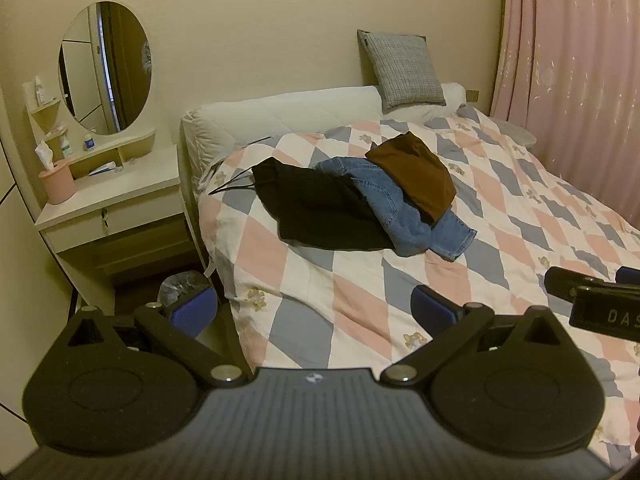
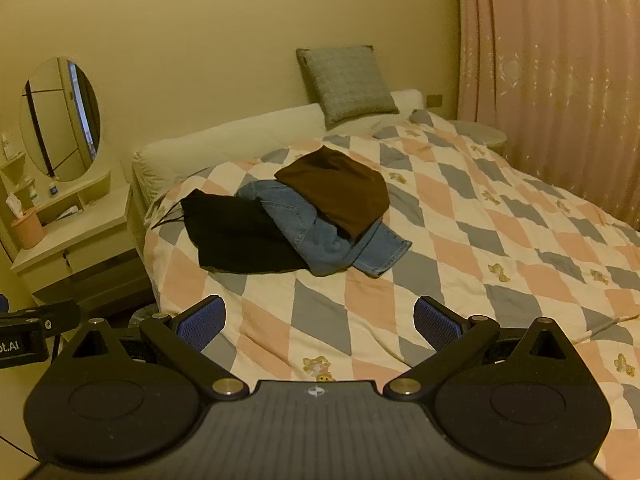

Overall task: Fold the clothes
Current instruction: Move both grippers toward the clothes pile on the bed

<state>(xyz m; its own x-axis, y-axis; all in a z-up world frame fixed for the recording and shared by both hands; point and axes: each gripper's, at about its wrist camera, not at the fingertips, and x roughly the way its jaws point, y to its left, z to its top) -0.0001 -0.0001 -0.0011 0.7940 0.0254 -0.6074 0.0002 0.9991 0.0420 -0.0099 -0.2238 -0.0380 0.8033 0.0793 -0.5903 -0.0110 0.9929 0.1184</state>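
Observation:
Three garments lie in an overlapping heap on the quilted bed [image 1: 520,208] [image 2: 500,240]: a black garment [image 1: 316,204] [image 2: 236,232] at the left, blue jeans [image 1: 400,208] [image 2: 320,232] in the middle, and a brown garment [image 1: 416,172] [image 2: 340,188] on top at the right. My left gripper [image 1: 314,312] hangs open near the bed's front left corner, well short of the heap. My right gripper [image 2: 320,324] is open too, over the quilt in front of the clothes. Neither holds anything.
A white dressing table [image 1: 116,192] [image 2: 76,232] with an oval mirror [image 1: 106,68] and a pink tissue holder [image 1: 58,182] stands left of the bed. A grey cushion [image 1: 402,68] [image 2: 348,84] leans on the wall. Pink curtains [image 1: 572,80] [image 2: 552,92] hang right. A bin [image 1: 182,284] sits on the floor.

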